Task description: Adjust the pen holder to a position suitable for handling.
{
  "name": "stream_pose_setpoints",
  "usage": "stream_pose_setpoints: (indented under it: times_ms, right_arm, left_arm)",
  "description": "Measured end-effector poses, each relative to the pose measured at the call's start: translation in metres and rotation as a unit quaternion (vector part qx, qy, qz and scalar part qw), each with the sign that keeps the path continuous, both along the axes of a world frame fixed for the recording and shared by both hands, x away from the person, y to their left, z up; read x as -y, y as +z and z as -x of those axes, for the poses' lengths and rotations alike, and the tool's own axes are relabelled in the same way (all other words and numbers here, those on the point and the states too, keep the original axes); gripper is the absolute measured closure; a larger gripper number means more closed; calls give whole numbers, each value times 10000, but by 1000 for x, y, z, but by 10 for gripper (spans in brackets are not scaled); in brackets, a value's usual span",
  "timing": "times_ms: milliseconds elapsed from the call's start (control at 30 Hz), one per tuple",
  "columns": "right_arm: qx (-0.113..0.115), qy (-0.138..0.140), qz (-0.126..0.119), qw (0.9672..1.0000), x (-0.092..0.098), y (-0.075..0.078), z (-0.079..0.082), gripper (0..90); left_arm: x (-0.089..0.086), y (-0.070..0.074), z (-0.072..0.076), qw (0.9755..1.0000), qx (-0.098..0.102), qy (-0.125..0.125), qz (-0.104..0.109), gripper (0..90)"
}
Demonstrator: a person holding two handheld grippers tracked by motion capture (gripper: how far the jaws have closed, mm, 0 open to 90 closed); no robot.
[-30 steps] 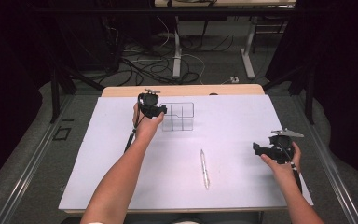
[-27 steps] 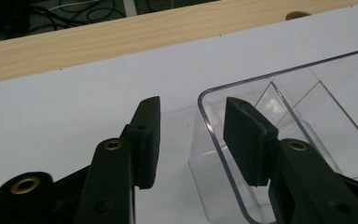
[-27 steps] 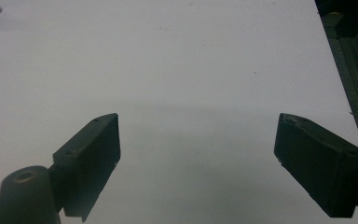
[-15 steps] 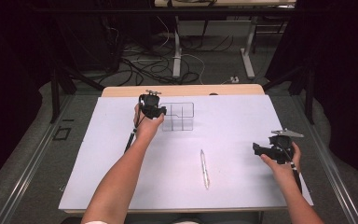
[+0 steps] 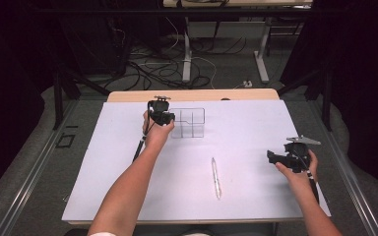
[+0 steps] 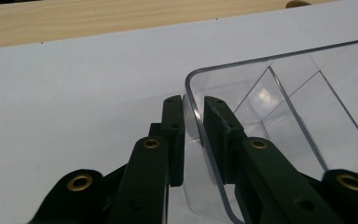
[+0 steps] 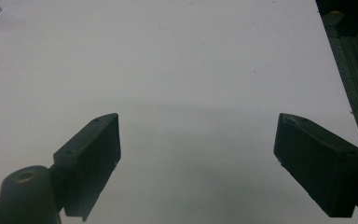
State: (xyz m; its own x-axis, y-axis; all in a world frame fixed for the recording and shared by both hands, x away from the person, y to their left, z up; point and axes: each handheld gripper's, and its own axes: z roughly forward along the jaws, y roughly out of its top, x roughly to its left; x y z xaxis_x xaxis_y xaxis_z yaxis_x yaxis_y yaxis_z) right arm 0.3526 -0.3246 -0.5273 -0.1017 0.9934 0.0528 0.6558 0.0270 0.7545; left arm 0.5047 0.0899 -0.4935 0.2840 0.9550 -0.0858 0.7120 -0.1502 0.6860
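Note:
A clear plastic tray with inner dividers stands on the white mat toward the back. My left gripper is at the tray's left wall. In the left gripper view my left gripper has one jaw outside and one inside the clear tray. The jaws have just been closing and the pads now pinch the thin wall near its rounded corner. My right gripper hovers over the mat at the right and points left. In its own view my right gripper stands wide open with nothing between its jaws.
A white pen lies lengthwise on the mat between the two hands. The wooden table edge shows behind the mat. A metal rail runs along the mat's right side. Cables and table legs lie on the floor beyond.

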Motion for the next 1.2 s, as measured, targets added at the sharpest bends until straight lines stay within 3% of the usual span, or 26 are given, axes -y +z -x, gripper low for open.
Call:
stream_pose_setpoints:
  times_ms: [200, 267, 400, 433, 633, 1200]
  right_arm:
    - [-11, 7, -7, 10000, 0, 0, 0, 142]
    - [-12, 7, -13, 10000, 0, 0, 0, 142]
    - [-1, 15, -7, 10000, 1, 0, 0, 143]
    - [-1, 15, -7, 10000, 1, 0, 0, 143]
    - [-2, 23, 7, 10000, 1, 0, 0, 142]
    - [19, -9, -32, 10000, 1, 1, 1, 143]
  left_arm:
    - [4, 1, 2, 9997, -116, 67, 198, 854]
    - [7, 2, 3, 9999, -113, 90, 62, 864]
    - [7, 2, 4, 9996, -150, 200, 98, 868]
    - [7, 3, 4, 9997, -146, 210, 25, 870]
    - [8, 3, 6, 9993, -162, 327, 42, 871]
    - [11, 8, 23, 9977, -455, 498, 65, 870]
